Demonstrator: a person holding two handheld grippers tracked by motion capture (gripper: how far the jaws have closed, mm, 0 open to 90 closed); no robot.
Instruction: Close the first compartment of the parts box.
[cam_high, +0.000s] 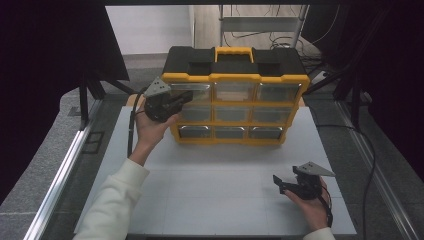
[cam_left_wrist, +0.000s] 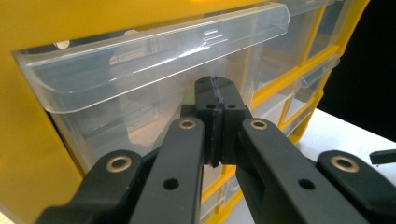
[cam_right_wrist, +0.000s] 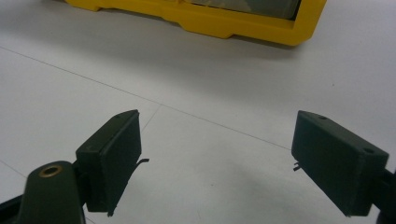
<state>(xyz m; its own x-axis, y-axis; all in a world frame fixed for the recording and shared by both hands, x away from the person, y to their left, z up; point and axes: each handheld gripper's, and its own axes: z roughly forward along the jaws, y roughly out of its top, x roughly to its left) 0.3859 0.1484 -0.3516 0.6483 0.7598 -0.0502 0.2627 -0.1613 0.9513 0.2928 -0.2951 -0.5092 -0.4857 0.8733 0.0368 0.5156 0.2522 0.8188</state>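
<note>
- While my left gripper is up against the yellow drawer cabinet, its jaws are pressed fully together, pad against pad, with nothing caught between them.
- From the left gripper view, those joined tips sit just below the clear pull lip of the top-left drawer; they are right at its transparent front, though I cannot tell whether they actually touch it.
- My right gripper rests near the front right corner of the tabletop, well apart from the cabinet, with its jaws spread wide and empty.
- Seen in the right gripper view, the two black pads stand far apart over the bare white surface, and the cabinet's yellow base runs along the far side.
- Looking from the high view, the cabinet stands at the back edge of the tabletop, centred, with a black top and a yellow carry handle, and three rows of three clear drawers.
- That high view gives the whole layout and both of my hands, the left hand raised at the cabinet's left column; the left gripper view instead gives the close detail of the drawer lip and the dividers behind the clear front.
- Only the floor-level look from the right gripper view makes the width of that gap plain.
</note>
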